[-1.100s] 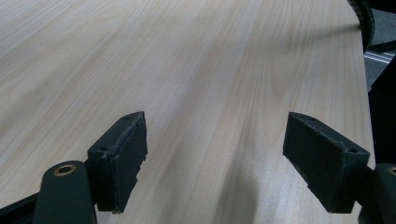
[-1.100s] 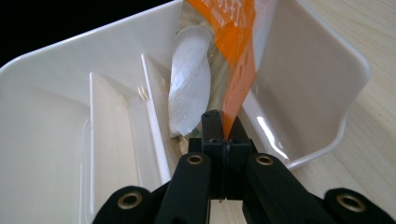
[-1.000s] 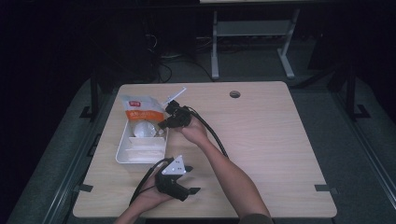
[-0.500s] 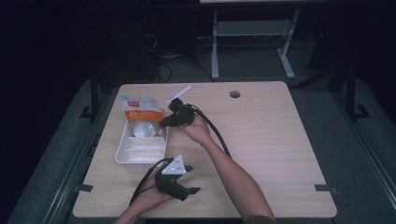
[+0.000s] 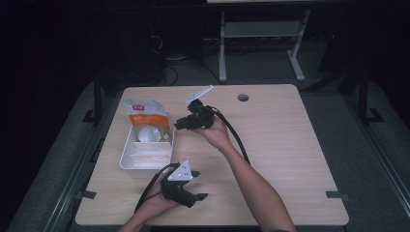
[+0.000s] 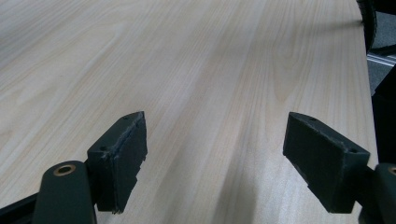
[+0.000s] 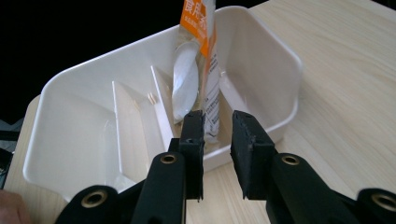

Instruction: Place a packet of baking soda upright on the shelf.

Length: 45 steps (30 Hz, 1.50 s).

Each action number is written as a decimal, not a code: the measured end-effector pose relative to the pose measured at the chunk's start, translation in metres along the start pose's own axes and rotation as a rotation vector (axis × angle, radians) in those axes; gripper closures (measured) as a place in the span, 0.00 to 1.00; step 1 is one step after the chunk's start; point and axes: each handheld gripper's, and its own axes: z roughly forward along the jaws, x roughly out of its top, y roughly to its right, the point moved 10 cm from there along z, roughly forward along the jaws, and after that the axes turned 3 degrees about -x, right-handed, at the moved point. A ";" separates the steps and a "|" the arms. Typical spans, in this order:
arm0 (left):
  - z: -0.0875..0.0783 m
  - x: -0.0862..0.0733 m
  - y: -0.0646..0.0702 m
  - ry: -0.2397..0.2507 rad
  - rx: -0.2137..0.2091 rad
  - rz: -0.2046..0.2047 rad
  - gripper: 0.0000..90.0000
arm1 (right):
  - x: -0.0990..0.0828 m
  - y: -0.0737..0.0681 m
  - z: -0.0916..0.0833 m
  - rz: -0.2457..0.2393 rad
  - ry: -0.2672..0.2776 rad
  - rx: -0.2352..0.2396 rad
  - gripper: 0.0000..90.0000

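Worktop (image 5: 290, 145): pale wood, bare on its right half. Tray (image 5: 126, 159): white, divided, at left; orange-and-white packet (image 5: 145, 116) stands in its far compartment, leaning out past the far rim. Right tongs (image 5: 180, 123): since a second ago drawn slightly right of the tray, jaws nearly together on nothing, suggesting the packet was just released; left tongs (image 5: 199, 196): resting near edge, jaws wide apart, unmoved.
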 end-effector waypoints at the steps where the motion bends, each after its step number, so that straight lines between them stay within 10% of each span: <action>1: 0.000 0.000 0.000 0.001 0.001 0.000 0.24 | -0.001 0.001 -0.003 0.003 0.002 -0.002 0.81; 45: 0.000 0.000 -0.003 0.009 0.008 -0.021 0.24 | -0.045 0.017 -0.098 0.071 0.051 -0.032 0.62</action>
